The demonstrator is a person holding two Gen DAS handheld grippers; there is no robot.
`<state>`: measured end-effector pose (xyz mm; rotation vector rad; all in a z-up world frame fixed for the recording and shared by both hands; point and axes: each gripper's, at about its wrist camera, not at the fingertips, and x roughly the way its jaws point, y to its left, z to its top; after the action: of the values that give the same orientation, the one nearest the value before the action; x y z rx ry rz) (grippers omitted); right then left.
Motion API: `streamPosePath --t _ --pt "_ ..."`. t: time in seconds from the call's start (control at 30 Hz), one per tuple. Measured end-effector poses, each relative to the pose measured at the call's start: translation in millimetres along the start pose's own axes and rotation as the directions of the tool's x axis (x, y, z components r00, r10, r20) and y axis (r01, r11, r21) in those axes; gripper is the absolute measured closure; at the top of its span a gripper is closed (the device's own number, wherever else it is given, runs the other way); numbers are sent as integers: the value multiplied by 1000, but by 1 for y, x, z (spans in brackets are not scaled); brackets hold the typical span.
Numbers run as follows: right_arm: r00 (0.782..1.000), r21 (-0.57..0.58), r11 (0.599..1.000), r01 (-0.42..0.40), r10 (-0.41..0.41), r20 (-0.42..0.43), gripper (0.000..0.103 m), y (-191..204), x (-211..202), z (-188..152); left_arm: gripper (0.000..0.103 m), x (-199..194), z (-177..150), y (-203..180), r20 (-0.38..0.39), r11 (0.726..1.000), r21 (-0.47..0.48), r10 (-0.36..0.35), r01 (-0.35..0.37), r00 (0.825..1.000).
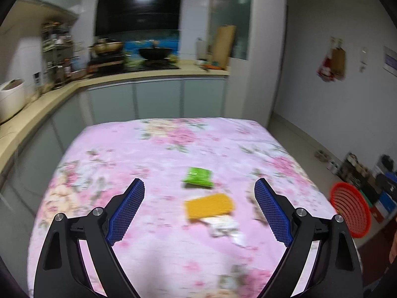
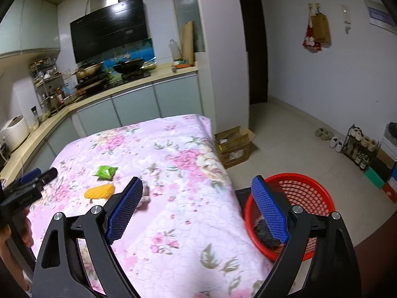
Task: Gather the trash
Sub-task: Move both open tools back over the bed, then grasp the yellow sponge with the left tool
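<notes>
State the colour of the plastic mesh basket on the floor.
Red plastic mesh basket; clearest in right wrist view.

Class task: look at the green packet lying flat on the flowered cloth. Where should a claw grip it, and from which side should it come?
The green packet lies flat on the cloth, apart from the yellow piece nearer the camera. Probably best to come from above, claw tilted down, and pinch across its two side edges. Being thin and flat, it offers no upright face to grip.

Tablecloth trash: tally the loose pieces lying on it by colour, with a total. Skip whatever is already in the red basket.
Green: 1, the green packet
Yellow: 1, the yellow piece
White or pale: 1, the crumpled white wrapper, touching the yellow piece
Total: 3 on the floral tablecloth
</notes>
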<state>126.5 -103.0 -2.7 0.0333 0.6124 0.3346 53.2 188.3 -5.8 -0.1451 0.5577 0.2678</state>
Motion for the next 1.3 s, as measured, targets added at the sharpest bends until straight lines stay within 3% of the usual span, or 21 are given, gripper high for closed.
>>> streamPosePath --t 0.13,0.27,0.53,0.87,1.07,1.3 --pt "999 -13 999 -29 29 -13 17 12 7 -1 16 -5 1 29 8 997 -33 63 -63 998" --pt "998 -21 999 -49 49 -25 17 21 13 -1 16 1 -7 40 -33 997 -59 48 -50 998" --pt "998 -25 999 -48 47 -45 17 23 25 1 16 31 -29 17 -118 1000 -19 -17 14 993" --pt "995 -12 999 -38 36 -97 17 18 52 -4 16 77 -47 -12 -219 996 1 -92 94 971" --pt "993 -3 999 -40 39 -114 17 16 65 -4 16 105 -41 -9 -254 994 -39 -109 102 961" --pt "989 -10 999 -51 49 -137 17 21 79 -5 16 138 -32 -16 -288 993 -15 -114 115 951"
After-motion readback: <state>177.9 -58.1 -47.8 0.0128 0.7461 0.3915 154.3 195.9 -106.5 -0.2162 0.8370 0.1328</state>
